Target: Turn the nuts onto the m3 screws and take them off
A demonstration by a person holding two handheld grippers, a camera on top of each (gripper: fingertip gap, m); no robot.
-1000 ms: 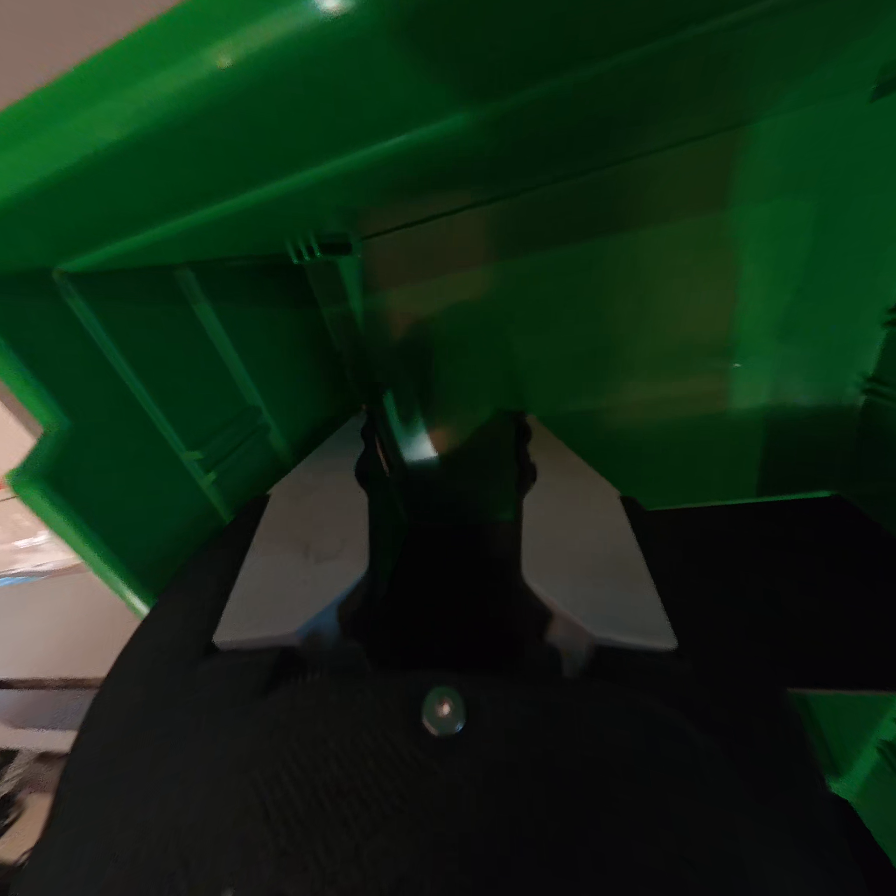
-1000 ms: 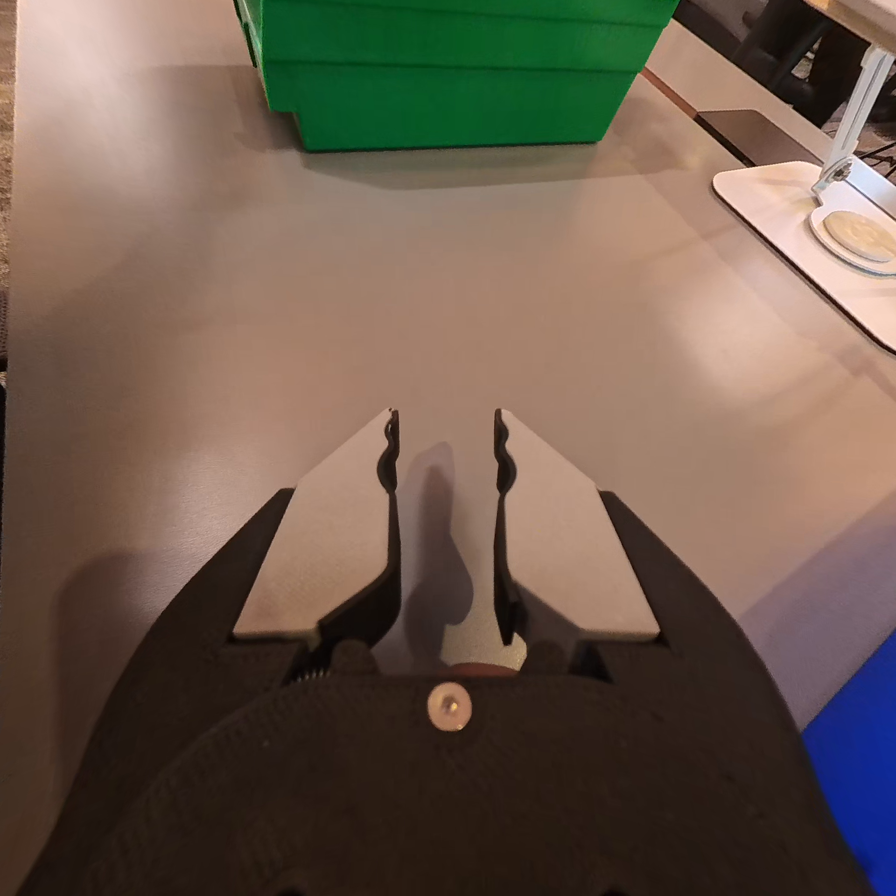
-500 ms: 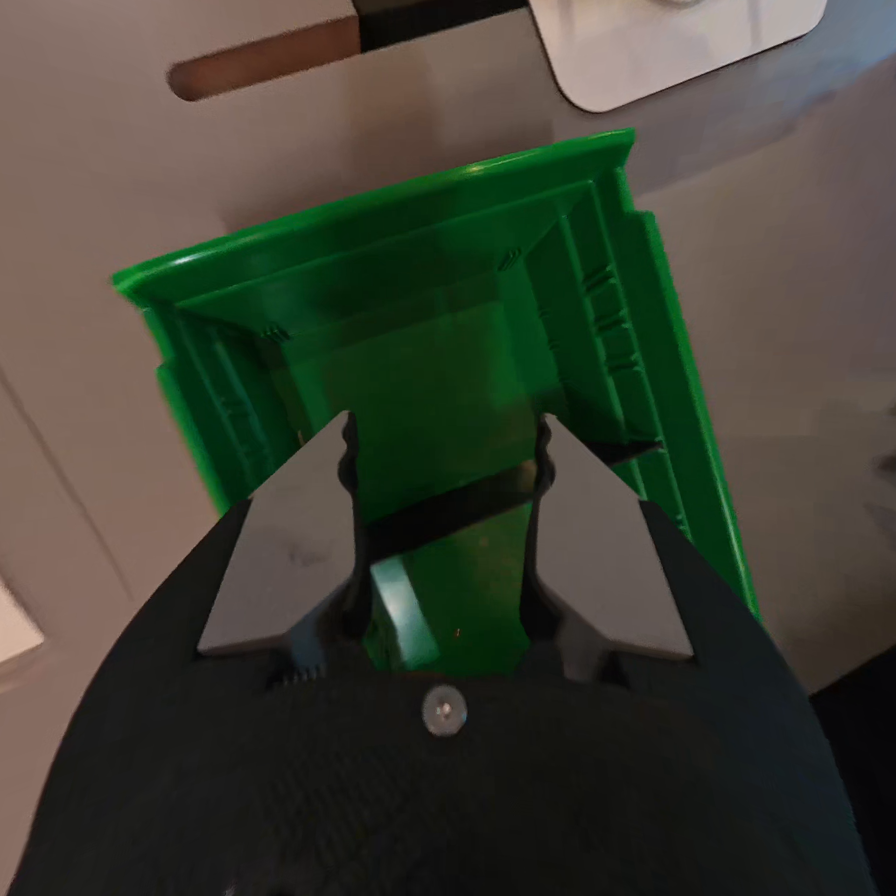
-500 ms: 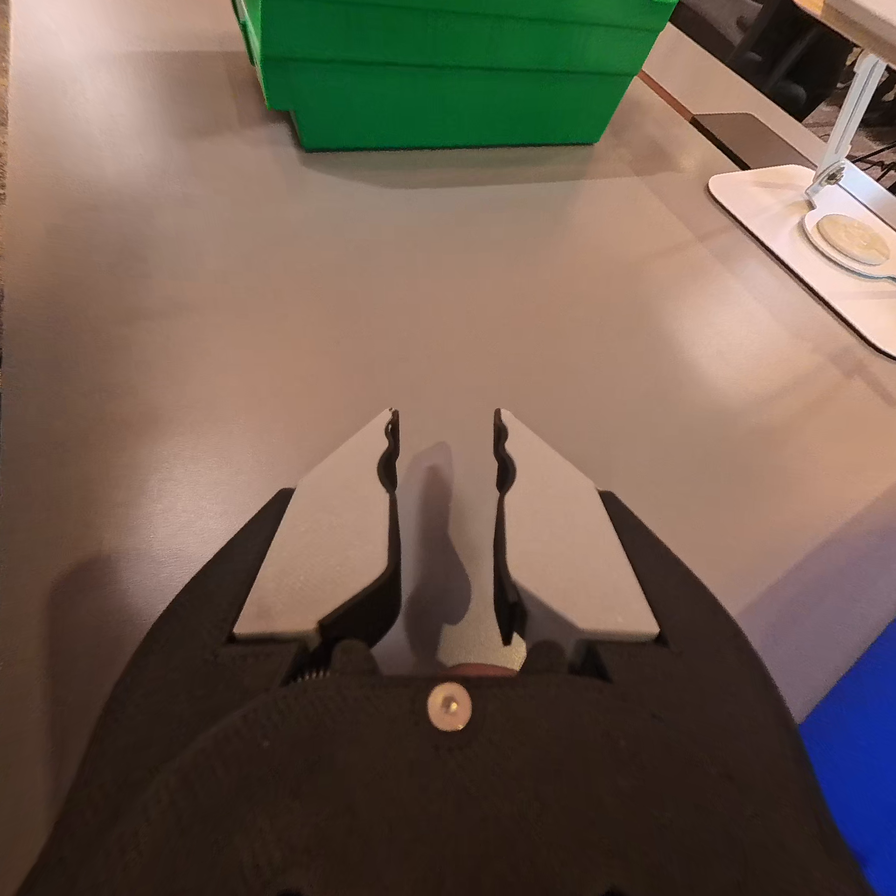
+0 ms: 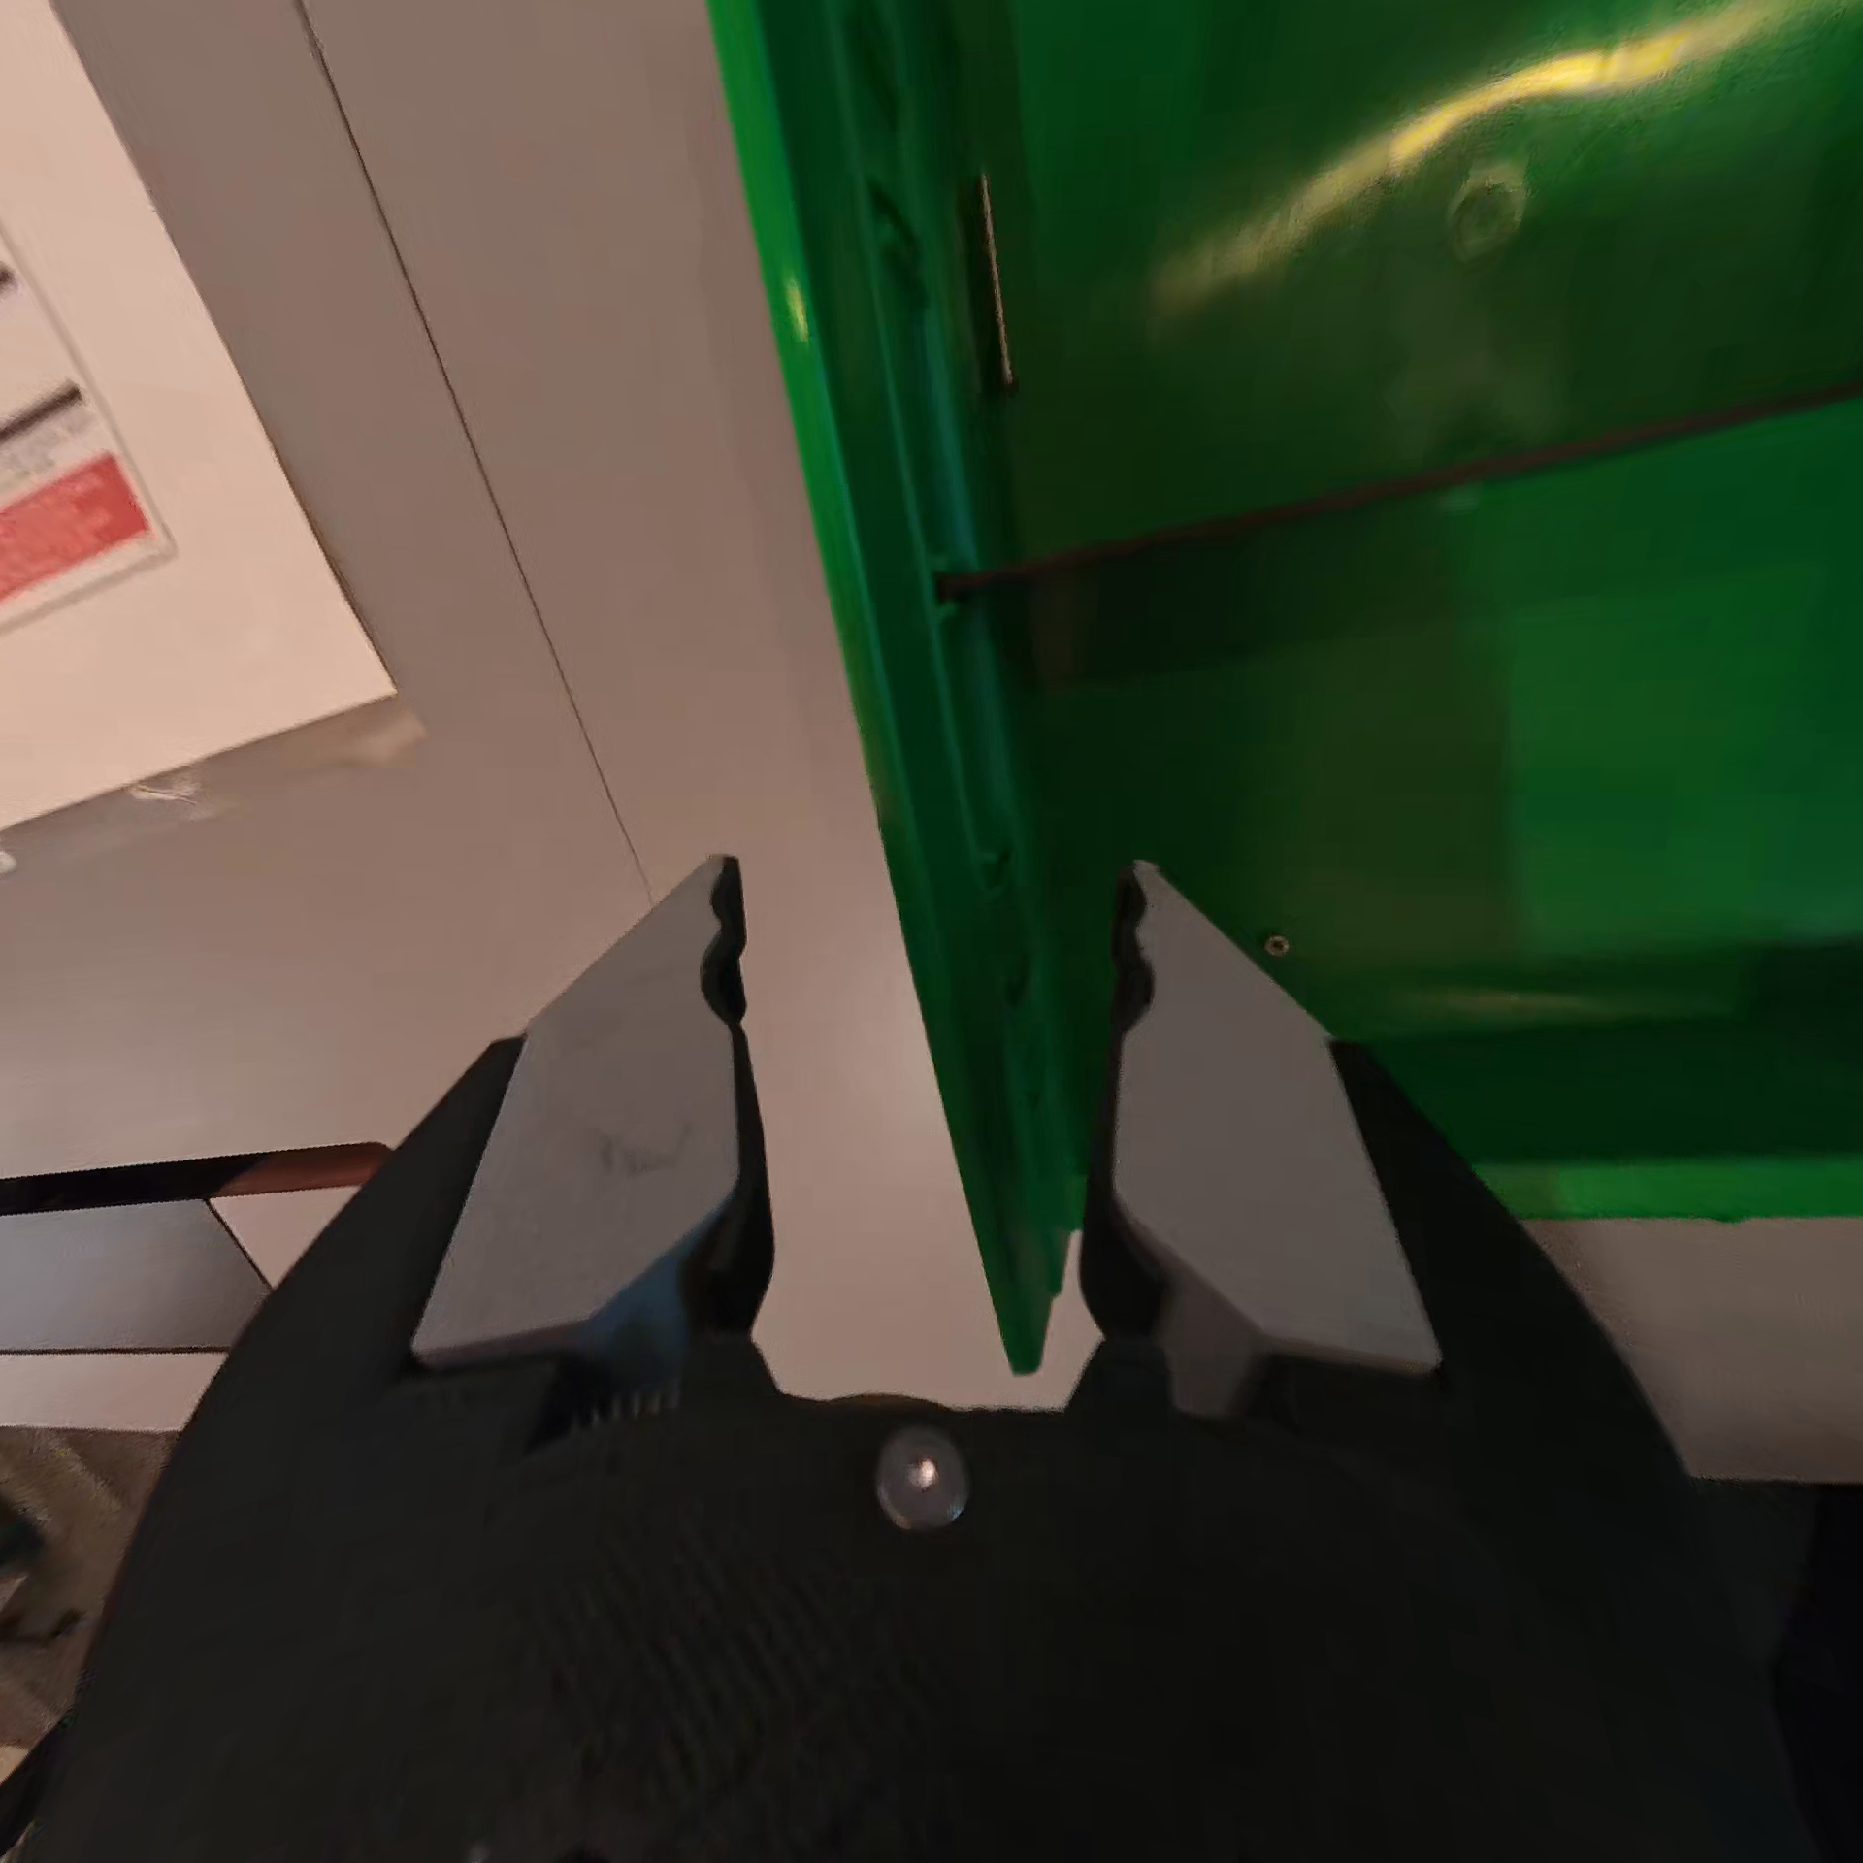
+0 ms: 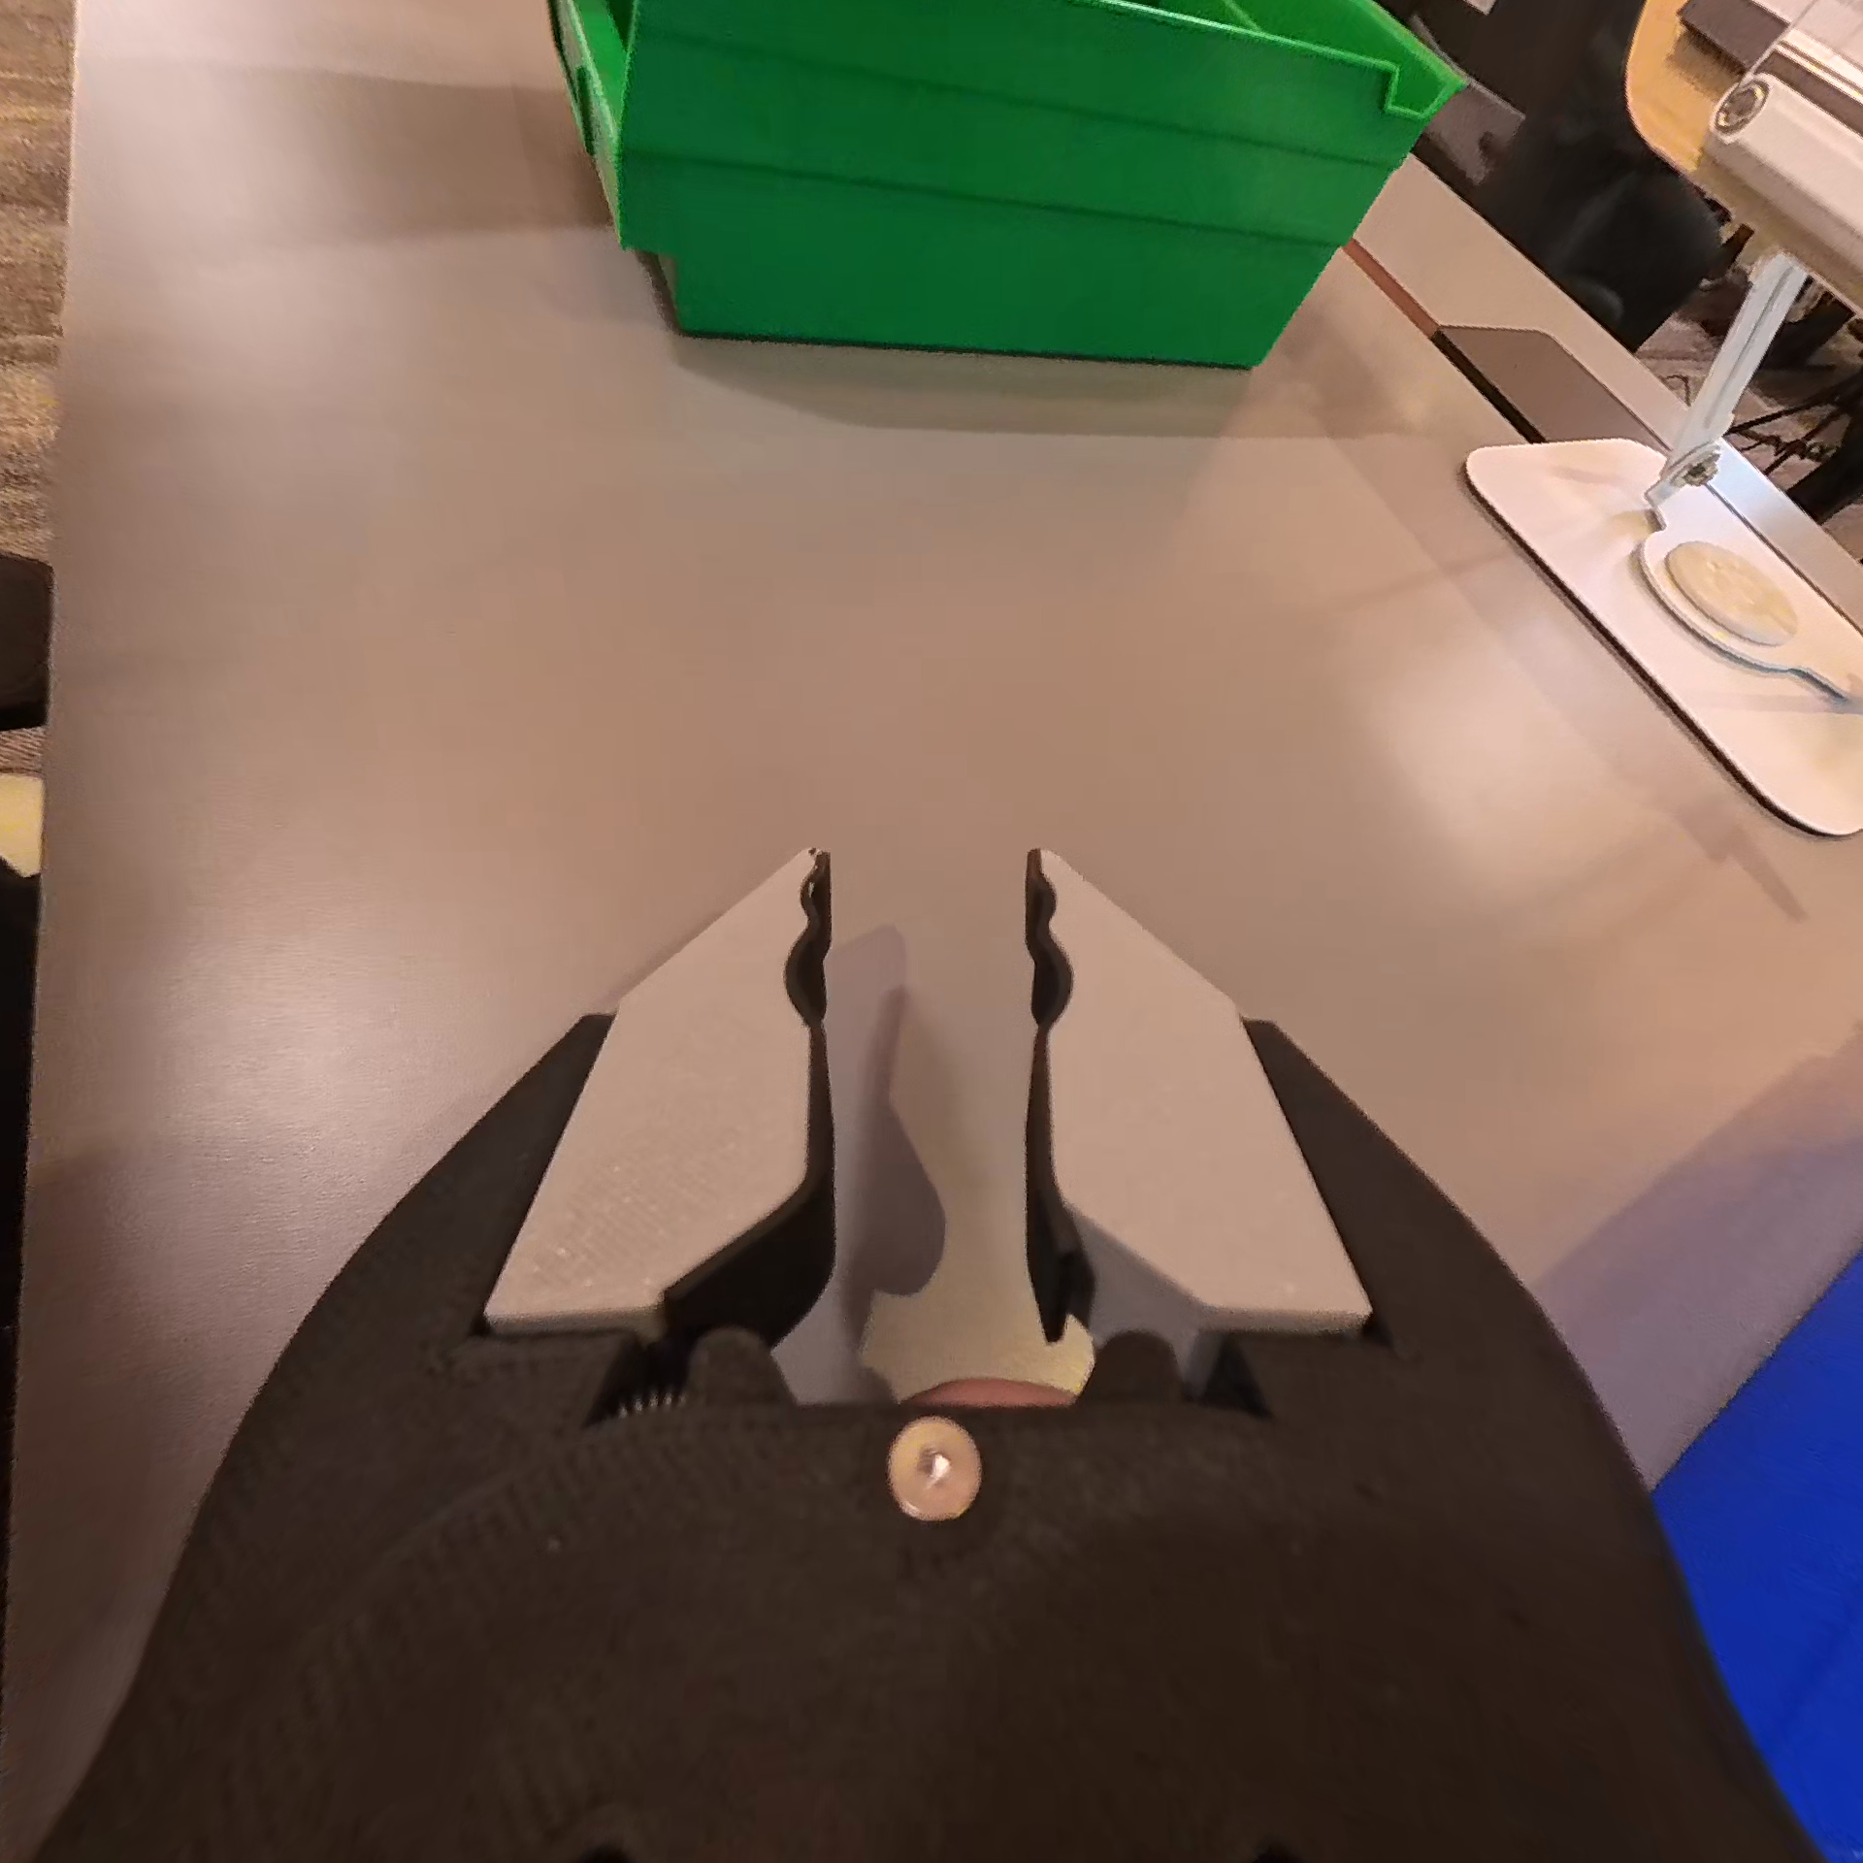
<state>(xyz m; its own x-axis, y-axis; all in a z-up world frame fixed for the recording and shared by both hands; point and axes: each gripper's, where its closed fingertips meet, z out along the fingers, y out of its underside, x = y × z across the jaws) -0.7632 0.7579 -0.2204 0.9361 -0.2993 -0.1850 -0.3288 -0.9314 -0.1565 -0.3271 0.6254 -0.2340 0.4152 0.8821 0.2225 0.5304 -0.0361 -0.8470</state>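
A green plastic bin fills the right of the left wrist view. A thin dark divider line crosses its floor. A tiny ring-shaped metal piece, perhaps a nut, lies on the bin floor; no screws show. My left gripper is open and empty. Its jaws straddle the bin's left wall, which runs close to the right finger. My right gripper is open and empty, low over the grey table. The same stacked green bin stands far ahead of it.
A white sheet with a red patch lies left of the bin. A white stand base with a metal arm sits at the table's right edge. A blue surface shows beyond the table's near right edge. Spacing between my two grippers at the tips: around 45 cm.
The left gripper pulled up out of the bin, then swung left, so its jaws now straddle the bin's left wall. The right gripper shifted slightly, and more of the far bin shows.
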